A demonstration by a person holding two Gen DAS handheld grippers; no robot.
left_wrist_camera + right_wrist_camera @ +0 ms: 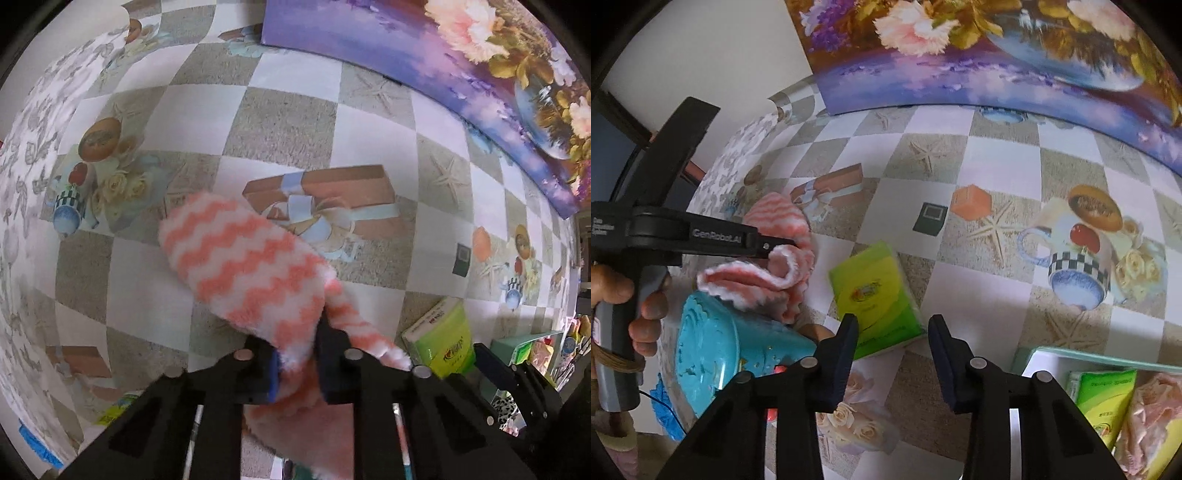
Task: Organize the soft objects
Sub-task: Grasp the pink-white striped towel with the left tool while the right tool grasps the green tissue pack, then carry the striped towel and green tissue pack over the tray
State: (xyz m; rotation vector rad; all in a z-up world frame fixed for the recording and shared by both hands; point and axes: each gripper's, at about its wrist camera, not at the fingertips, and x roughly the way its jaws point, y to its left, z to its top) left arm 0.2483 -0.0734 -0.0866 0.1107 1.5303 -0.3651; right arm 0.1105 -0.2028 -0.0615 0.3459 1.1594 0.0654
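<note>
While drooping limp and light above the tablecloth [155,288], pink zigzag towel [251,266] hanging pinched at one edge in left gripper [297,363]; right gripper [892,332] gaping wide, holding nothing, nearing squashy tissue pack [875,291].

We see a fluffy cloth [243,266] in pink-and-white zigzag stripes, and a tissue pack [877,291] in yellow-green. The tabletop [280,122] wears a grey-and-white checked cover printed with starfish, cups and roses. A basin [713,336] is turquoise; the painting [424,66] is purple with peach flowers.
</note>
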